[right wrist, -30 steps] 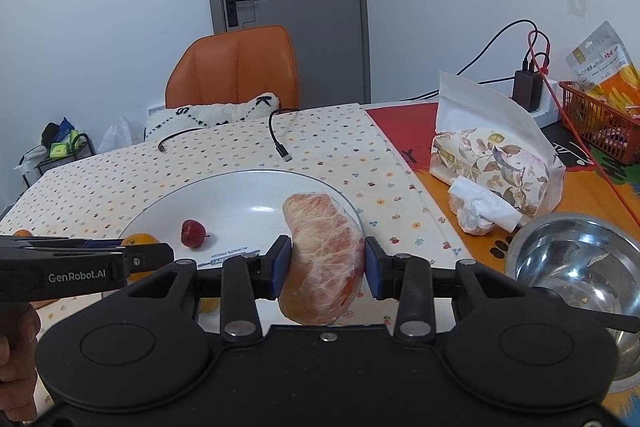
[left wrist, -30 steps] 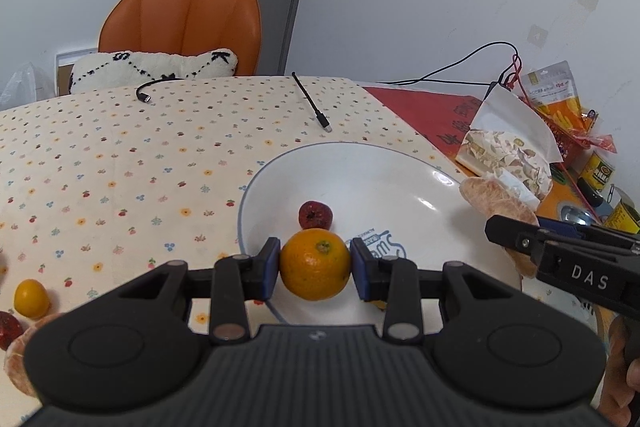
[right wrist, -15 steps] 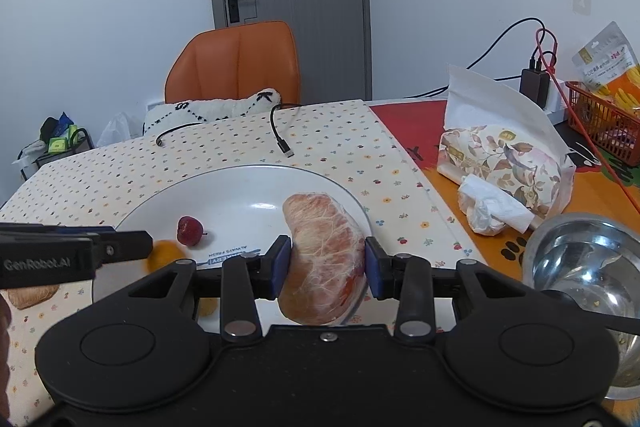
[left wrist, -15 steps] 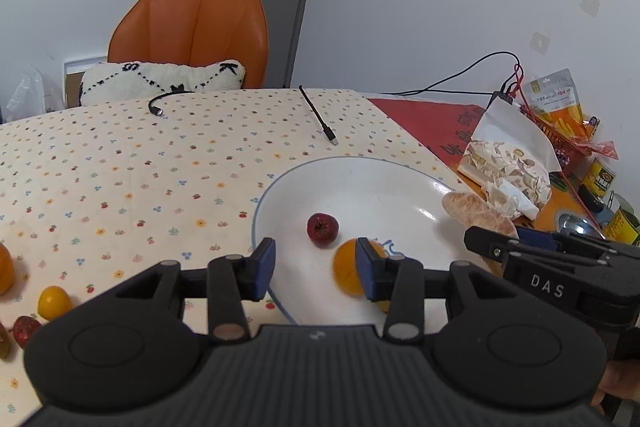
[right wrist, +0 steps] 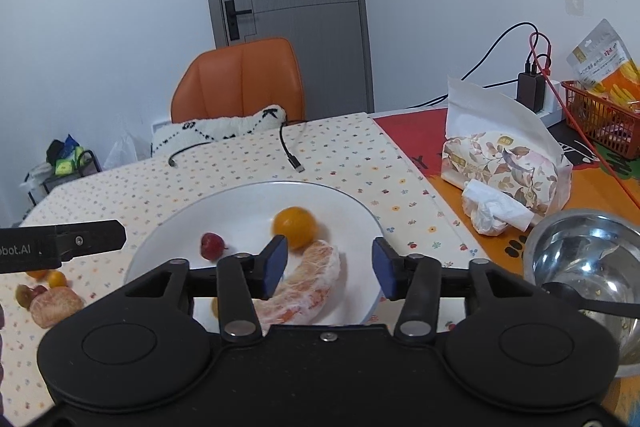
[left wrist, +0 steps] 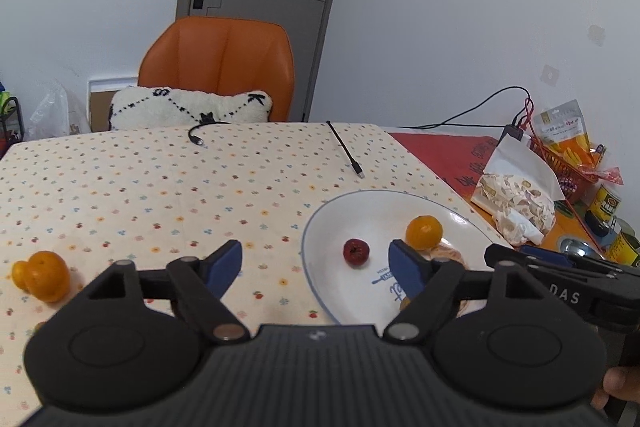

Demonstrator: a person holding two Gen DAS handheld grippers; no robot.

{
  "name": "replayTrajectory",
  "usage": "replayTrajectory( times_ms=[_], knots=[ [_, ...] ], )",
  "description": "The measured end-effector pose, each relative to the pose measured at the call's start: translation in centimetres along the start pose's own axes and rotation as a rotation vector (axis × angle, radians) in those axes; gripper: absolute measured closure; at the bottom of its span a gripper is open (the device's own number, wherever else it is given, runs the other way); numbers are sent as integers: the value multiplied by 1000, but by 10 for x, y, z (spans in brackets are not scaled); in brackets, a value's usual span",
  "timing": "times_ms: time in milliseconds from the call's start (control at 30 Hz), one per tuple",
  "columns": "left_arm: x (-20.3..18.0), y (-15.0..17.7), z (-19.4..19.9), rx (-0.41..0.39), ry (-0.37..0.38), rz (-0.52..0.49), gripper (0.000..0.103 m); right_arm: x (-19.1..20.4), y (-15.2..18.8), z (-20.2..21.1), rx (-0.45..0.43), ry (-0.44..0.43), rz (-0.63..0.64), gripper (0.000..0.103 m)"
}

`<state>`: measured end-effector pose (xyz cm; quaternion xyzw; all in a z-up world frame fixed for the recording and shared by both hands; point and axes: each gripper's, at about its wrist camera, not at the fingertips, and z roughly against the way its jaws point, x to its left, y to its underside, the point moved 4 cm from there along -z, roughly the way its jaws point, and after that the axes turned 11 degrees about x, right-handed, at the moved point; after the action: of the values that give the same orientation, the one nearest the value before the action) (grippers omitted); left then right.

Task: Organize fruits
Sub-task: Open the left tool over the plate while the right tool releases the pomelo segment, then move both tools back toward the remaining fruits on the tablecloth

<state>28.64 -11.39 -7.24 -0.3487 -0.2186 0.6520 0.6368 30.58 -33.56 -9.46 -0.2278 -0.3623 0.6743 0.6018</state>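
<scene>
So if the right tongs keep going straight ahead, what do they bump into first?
Probably the peeled citrus piece lying on the white plate; it sits between the opening right tongs, untouched. Depth is hard to judge.

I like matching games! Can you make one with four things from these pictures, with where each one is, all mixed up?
Things:
1. small red fruit
2. peeled citrus piece
3. metal bowl
4. cushion

Places:
A. on the orange chair
B. on the white plate, left of the orange
C. on the table, right of the plate
D. on the plate, between the opening jaws of the right gripper, touched by neither pad

Pairs: 1-B, 2-D, 3-C, 4-A
</scene>
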Motion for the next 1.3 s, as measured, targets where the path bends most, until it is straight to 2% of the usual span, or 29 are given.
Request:
replayTrajectory(
  times_ms=[133,200,267,433,500,667,967,1300],
  knots=[
    [9,1,11,9,0,17,19,5,-1,10,-6,-51,-29,39],
    [15,1,18,-2,-9,33,16,11,-2,16,-17,-68,-25,28],
    [19,1,25,-12,-25,38,14,17,-3,22,-31,-83,-16,22],
    [32,0,46,-38,-54,39,12,27,-5,33,-37,-153,-34,13],
    [39,1,53,-51,-68,40,10,31,-6,37,-45,-172,-32,6],
    [65,5,68,-56,-105,85,8,47,-8,48,-61,-192,17,0],
    [98,15,84,-51,-165,132,8,68,-8,51,-57,-227,43,0],
    [127,30,100,-45,-178,160,8,93,-4,52,-32,-282,89,0]
  ],
)
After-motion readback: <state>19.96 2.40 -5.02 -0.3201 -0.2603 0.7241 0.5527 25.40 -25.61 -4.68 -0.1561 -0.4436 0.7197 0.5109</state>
